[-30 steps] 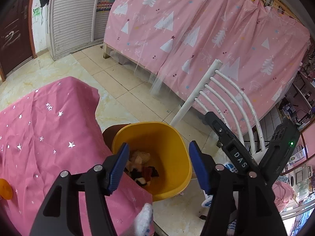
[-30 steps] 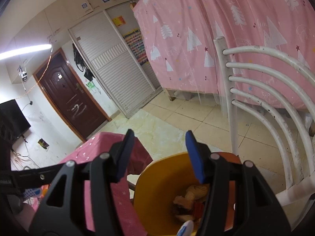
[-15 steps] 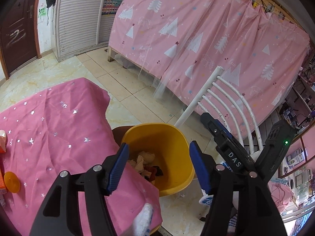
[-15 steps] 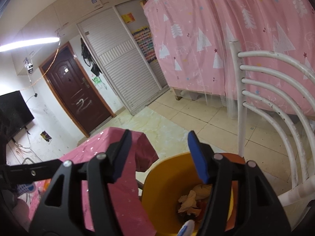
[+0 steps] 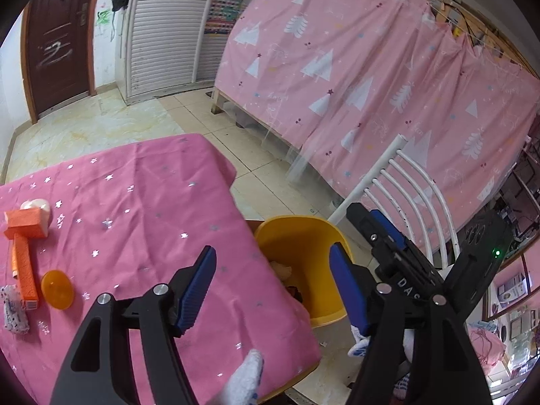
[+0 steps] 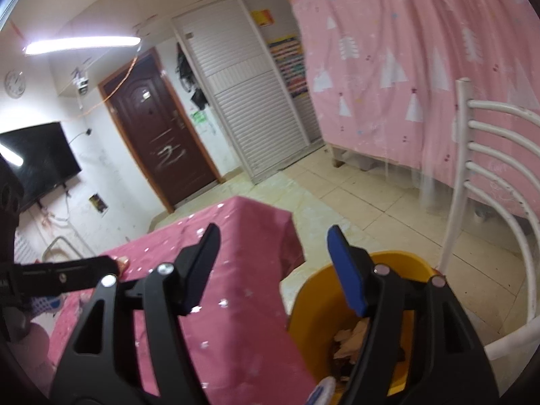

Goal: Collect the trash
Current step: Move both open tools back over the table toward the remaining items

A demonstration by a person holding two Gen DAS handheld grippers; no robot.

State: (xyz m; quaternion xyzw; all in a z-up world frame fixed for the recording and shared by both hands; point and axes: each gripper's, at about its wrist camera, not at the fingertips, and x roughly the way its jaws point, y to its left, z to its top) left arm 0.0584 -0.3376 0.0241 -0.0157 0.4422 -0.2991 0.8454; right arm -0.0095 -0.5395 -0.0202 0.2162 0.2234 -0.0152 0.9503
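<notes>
A yellow bin (image 5: 300, 236) with crumpled trash inside stands on the floor against the table's right edge; it also shows in the right wrist view (image 6: 314, 307). My left gripper (image 5: 273, 290) is open and empty above the table's right corner. My right gripper (image 6: 273, 266) is open and empty, over the gap between table and bin; its body shows in the left wrist view (image 5: 398, 263). On the pink starred tablecloth (image 5: 135, 209) at the left lie an orange box (image 5: 25, 222), an orange carton strip (image 5: 23, 270), an orange lid (image 5: 57, 289) and a patterned wrapper (image 5: 13, 308).
A white slatted chair (image 5: 415, 199) stands just right of the bin. A pink tree-print curtain (image 5: 371, 77) hangs behind. Tiled floor (image 5: 128, 121) runs to a brown door (image 5: 57, 44) and white shutter cupboards. A TV (image 6: 33, 162) hangs on the left wall.
Both grippers have swung left, away from the bin and toward the table. The orange items on the cloth have come into the left wrist view. Both grippers stay open.
</notes>
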